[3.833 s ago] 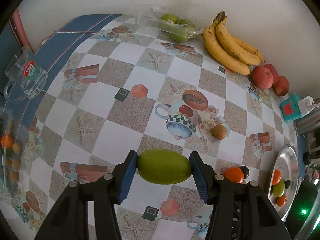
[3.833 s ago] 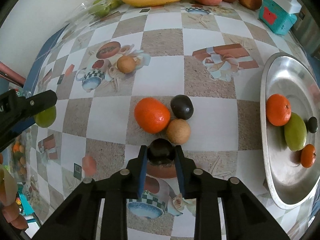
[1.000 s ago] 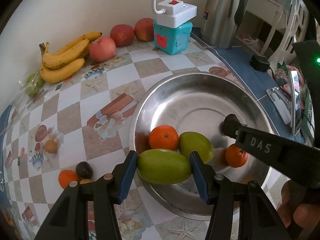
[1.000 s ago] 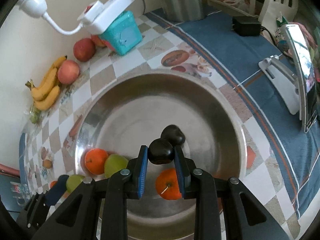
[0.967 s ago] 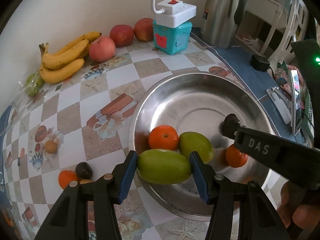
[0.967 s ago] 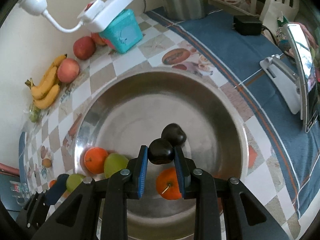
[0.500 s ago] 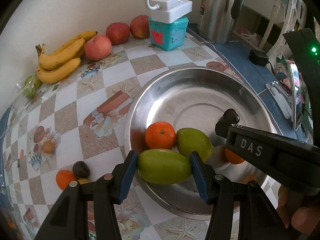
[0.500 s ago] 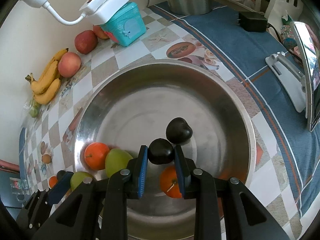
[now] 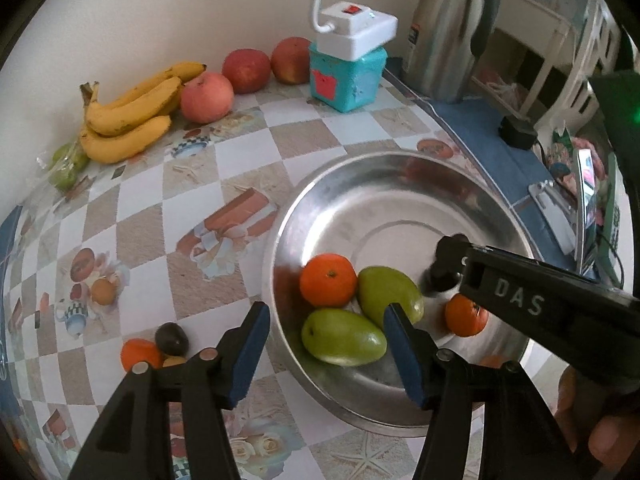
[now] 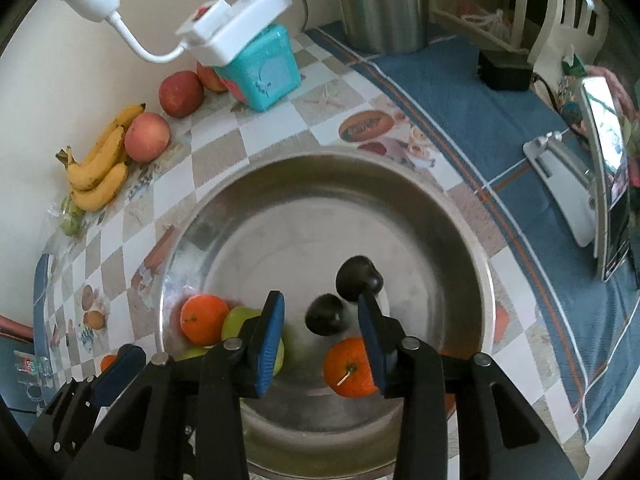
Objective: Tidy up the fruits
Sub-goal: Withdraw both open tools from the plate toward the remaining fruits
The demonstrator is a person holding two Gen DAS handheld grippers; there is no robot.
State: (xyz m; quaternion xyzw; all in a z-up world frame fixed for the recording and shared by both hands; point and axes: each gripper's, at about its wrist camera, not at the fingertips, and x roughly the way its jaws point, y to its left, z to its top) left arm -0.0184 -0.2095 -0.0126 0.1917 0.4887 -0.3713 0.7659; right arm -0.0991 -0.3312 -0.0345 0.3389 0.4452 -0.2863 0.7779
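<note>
A steel bowl [image 9: 340, 200] [image 10: 280, 200] stands on the checkered table. My left gripper [image 9: 326, 344] is open; a green mango [image 9: 343, 337] lies free in the bowl between its fingers, beside a second green mango [image 9: 390, 291] and an orange [image 9: 328, 280]. My right gripper [image 10: 320, 330] is open over the bowl; a dark round fruit [image 10: 325, 315] sits between its fingers, apart from both pads. Another dark fruit [image 10: 358, 279] and a small orange [image 10: 350, 367] [image 9: 464, 316] lie close by. An orange [image 9: 138, 354], a dark fruit [image 9: 171, 338] and a brown fruit [image 9: 103, 291] remain on the table.
Bananas [image 9: 128, 120], red apples [image 9: 206, 96] and bagged green fruit [image 9: 64, 168] line the wall. A teal box with a white power strip [image 9: 348, 68] and a steel kettle [image 9: 448, 32] stand behind the bowl. A phone on a stand [image 10: 600, 184] is at the right.
Both grippers have opened. The green mango left the left gripper and lies in the bowl; the dark fruit left the right gripper's pads and sits lower in the bowl.
</note>
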